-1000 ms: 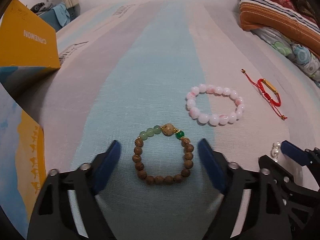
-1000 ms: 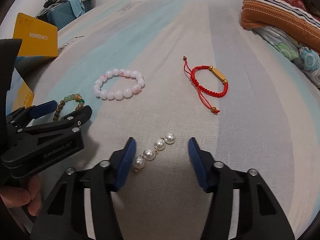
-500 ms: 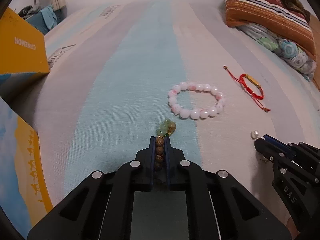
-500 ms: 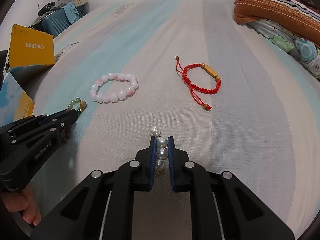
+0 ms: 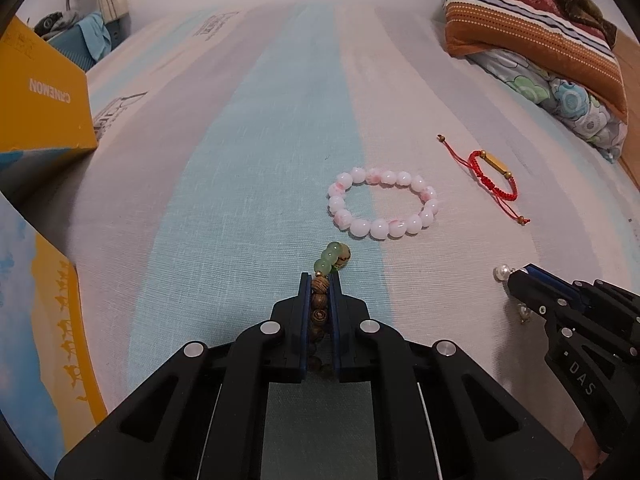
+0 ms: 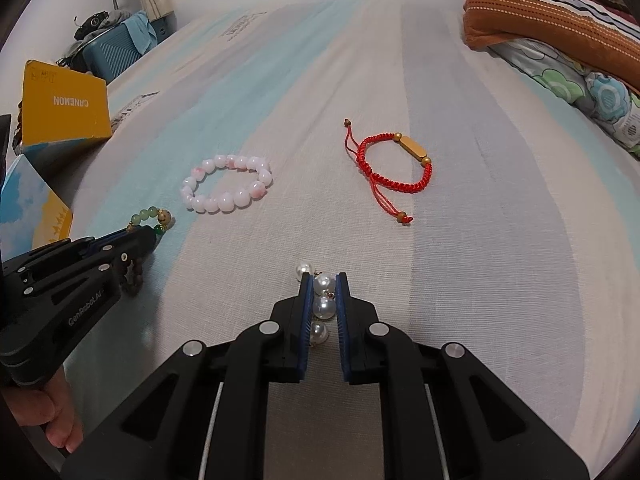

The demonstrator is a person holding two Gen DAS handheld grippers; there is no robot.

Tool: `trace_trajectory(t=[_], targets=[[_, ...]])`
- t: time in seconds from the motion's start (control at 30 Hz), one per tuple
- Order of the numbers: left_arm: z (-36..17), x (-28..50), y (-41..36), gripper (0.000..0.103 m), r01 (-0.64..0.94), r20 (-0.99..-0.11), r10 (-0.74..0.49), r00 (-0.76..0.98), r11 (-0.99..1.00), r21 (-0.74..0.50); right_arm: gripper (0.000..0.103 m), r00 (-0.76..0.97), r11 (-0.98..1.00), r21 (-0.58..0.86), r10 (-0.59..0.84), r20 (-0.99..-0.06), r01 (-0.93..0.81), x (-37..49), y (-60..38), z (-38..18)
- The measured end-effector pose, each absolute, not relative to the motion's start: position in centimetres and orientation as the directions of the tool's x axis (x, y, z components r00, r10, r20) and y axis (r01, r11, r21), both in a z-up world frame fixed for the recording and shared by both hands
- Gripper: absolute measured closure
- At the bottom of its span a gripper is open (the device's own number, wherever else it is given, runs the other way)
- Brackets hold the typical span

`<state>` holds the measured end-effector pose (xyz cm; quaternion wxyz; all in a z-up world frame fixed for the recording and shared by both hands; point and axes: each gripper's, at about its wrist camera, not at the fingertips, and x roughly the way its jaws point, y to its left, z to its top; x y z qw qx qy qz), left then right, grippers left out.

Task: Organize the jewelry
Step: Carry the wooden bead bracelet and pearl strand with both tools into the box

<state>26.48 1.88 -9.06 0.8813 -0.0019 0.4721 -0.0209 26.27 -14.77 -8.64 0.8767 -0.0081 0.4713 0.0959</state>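
Note:
My left gripper (image 5: 320,280) is shut on a wooden bead bracelet (image 5: 320,304) with green beads sticking out past the tips; it also shows in the right wrist view (image 6: 150,218). My right gripper (image 6: 323,278) is shut on a string of pearls (image 6: 323,306), one pearl poking out at the front. A pink-white bead bracelet (image 5: 382,206) (image 6: 226,188) and a red cord bracelet (image 5: 496,178) (image 6: 400,164) with a gold bar lie on the striped bedsheet beyond both grippers.
A yellow box (image 5: 40,96) (image 6: 66,110) stands at the left, with a blue and yellow box (image 5: 36,340) nearer. Striped pillows and a floral quilt (image 5: 560,92) lie at the far right. A blue suitcase (image 6: 116,46) stands beyond the bed.
Both grippers closed: the left on the wooden bead bracelet, squeezing it flat, and the right on the pearl string. Both now hold steady.

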Motion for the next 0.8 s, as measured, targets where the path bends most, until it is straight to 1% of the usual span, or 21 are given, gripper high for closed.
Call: trace_trajectory(t=[0.57, 0.8], targets=[[-7.7, 25.5, 1.7, 0.096, 0.049, -0.818, -0.068, 0.571, 0.998, -0.049, 0.092, 0.555, 0.98, 0.092, 0.178, -0.812, -0.178, 25.4, -15.1, -7.5], [-6.5, 23.2, 1.8, 0.096, 0.054, -0.817, -0.064, 0.573, 0.998, -0.04, 0.092, 0.574, 0.981, 0.103, 0.179, -0.799, -0.162, 24.6, -16.0, -5.4]])
